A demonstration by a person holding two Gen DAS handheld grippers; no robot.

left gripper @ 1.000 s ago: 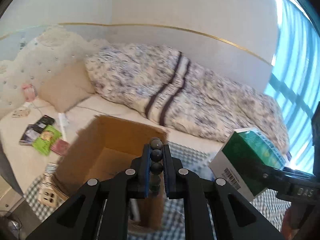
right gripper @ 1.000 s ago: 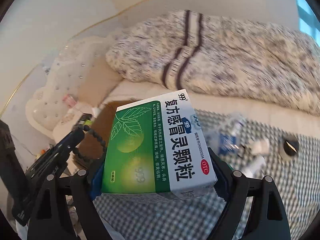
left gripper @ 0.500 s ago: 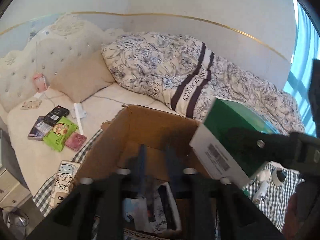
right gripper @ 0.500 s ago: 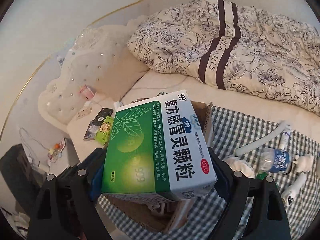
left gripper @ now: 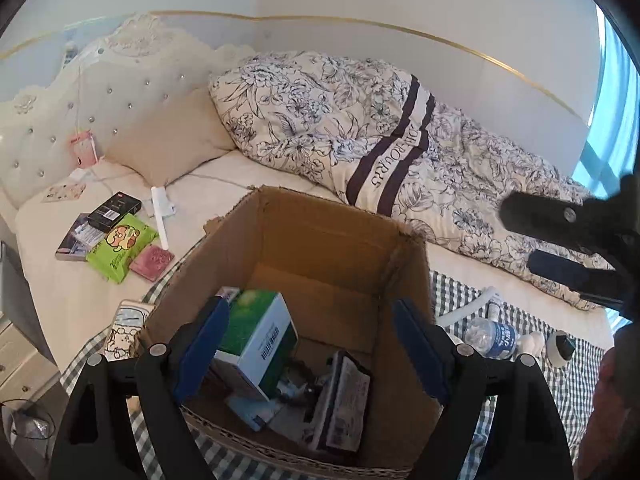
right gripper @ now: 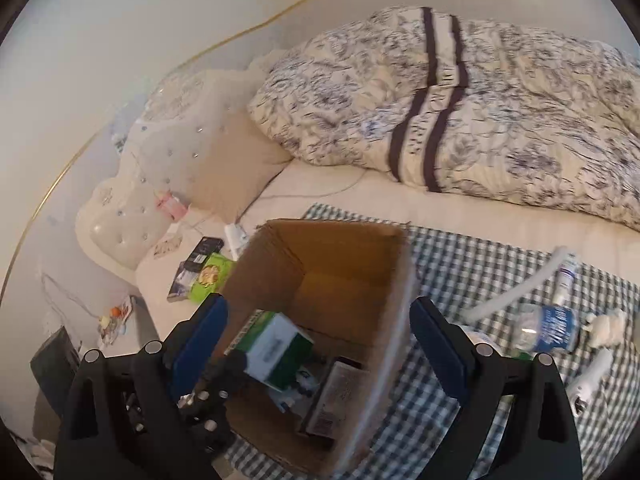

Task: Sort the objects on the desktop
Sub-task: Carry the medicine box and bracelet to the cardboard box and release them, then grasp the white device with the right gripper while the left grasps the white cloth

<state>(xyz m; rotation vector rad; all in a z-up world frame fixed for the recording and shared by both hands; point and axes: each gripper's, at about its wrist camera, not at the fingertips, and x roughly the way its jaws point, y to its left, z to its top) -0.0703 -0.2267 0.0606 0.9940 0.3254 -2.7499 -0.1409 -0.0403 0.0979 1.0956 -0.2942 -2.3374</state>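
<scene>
Nearest the left wrist camera, the left gripper [left gripper: 308, 344] hangs over the open brown cardboard box [left gripper: 320, 240] with its blue-padded fingers spread wide and nothing between them; the right gripper [right gripper: 320, 344] hovers over the same box, its fingers equally wide apart and empty. Inside the box, the green-and-white medicine carton [left gripper: 256, 340] lies tilted against the left wall, on top of a dark flat packet [left gripper: 344, 396] and some smaller items too jumbled to tell apart. The box stands on a blue-and-white checked cloth [right gripper: 460, 264], where one clear plastic water bottle [right gripper: 548, 328], one white tube [right gripper: 516, 292] and a few small white items lie to its right. Left of the box, on the cream mattress [left gripper: 60, 292], rest one bright green snack pouch [left gripper: 120, 248], one pink square pad [left gripper: 152, 262] and one black carton [left gripper: 114, 210]. Beyond lie one beige pillow [left gripper: 172, 140], a floral quilt [left gripper: 360, 120] and the tufted headboard [left gripper: 100, 92].
</scene>
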